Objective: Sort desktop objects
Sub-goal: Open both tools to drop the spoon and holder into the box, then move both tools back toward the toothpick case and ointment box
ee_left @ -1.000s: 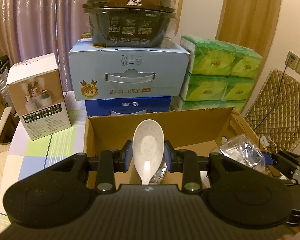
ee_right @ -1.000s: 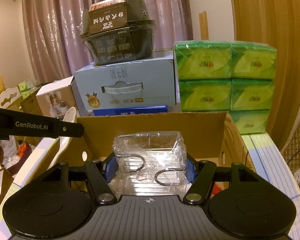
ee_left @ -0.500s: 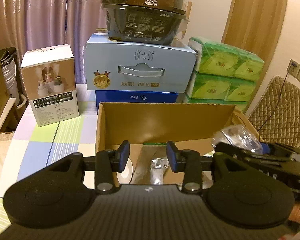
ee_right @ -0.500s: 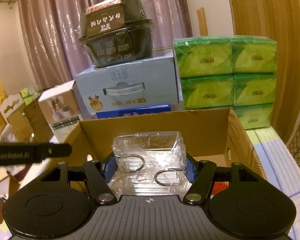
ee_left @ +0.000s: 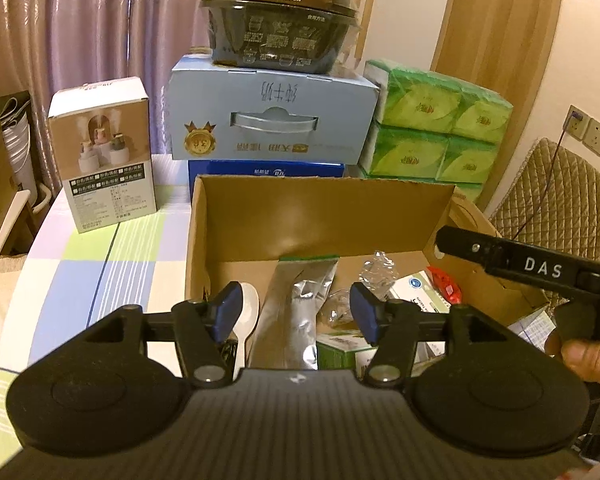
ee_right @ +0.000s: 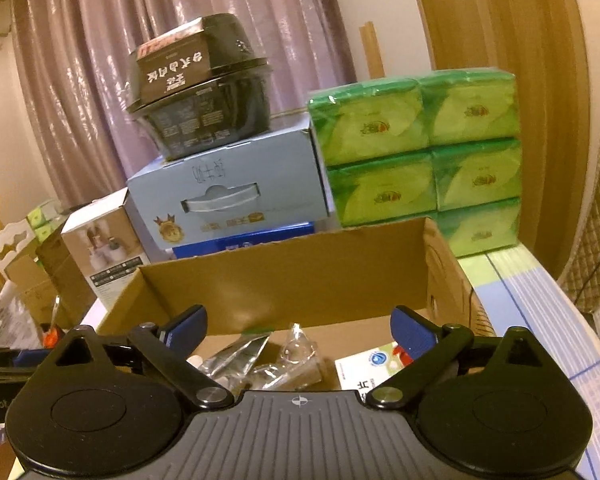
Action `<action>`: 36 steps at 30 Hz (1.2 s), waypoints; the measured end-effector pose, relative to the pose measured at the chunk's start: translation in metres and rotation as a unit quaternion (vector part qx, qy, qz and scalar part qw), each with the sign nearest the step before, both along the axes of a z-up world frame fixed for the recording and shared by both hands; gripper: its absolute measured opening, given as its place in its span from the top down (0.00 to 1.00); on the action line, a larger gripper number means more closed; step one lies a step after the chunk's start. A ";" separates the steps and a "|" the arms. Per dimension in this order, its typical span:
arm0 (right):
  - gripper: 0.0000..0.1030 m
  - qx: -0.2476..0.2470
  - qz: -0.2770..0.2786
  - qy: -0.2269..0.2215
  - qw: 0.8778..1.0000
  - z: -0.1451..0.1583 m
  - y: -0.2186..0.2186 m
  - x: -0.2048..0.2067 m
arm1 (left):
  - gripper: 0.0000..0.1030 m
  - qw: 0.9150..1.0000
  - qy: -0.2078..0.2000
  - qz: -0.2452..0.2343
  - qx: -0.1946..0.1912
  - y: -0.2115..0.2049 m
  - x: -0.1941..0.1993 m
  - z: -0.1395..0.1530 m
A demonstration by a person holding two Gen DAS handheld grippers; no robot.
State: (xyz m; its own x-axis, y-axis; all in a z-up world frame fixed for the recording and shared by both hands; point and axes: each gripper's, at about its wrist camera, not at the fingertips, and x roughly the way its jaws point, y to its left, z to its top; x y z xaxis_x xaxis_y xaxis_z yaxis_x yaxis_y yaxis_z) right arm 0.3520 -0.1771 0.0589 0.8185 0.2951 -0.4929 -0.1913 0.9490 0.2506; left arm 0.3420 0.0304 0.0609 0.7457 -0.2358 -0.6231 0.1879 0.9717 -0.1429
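Observation:
An open cardboard box [ee_left: 320, 216] sits on the table in front of both grippers. Inside it lie a white spoon [ee_left: 247, 312] at the left, a silver foil pouch [ee_left: 300, 300] in the middle and a crumpled clear plastic pack [ee_left: 376, 272] to the right. My left gripper [ee_left: 296, 312] hovers over the box's near side, open wide and holding nothing. Above the same box [ee_right: 300, 280], my right gripper [ee_right: 298, 324] is also open and empty. The clear plastic pack [ee_right: 296, 352] and foil pouch [ee_right: 240, 356] lie below its fingers.
A white and blue carton [ee_left: 416, 292], a red packet [ee_left: 444, 280] and a small green box [ee_left: 340, 348] also lie in the box. Behind it stand stacked blue cartons [ee_left: 272, 120] with a black bowl [ee_left: 276, 20] on top, green tissue packs [ee_left: 440, 128] and a white product box [ee_left: 104, 152].
The left gripper let go of the white spoon, which now lies in the box, and opened wide. The right gripper released the clear plastic pack into the box and opened.

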 end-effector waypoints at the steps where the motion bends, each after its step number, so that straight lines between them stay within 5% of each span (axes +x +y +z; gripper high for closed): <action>1: 0.07 -0.001 0.000 -0.001 1.000 0.000 0.000 -0.001 | 0.45 1.000 0.001 0.000 0.000 0.000 -0.001 0.000; 21: 0.02 -0.005 0.008 -0.025 1.000 0.017 -0.013 -0.062 | 0.11 1.000 0.005 0.000 0.026 -0.003 -0.042 0.010; 36: 0.02 -0.041 0.008 -0.025 0.999 0.014 -0.042 -0.121 | 0.06 0.999 0.018 0.001 0.038 -0.006 -0.097 0.010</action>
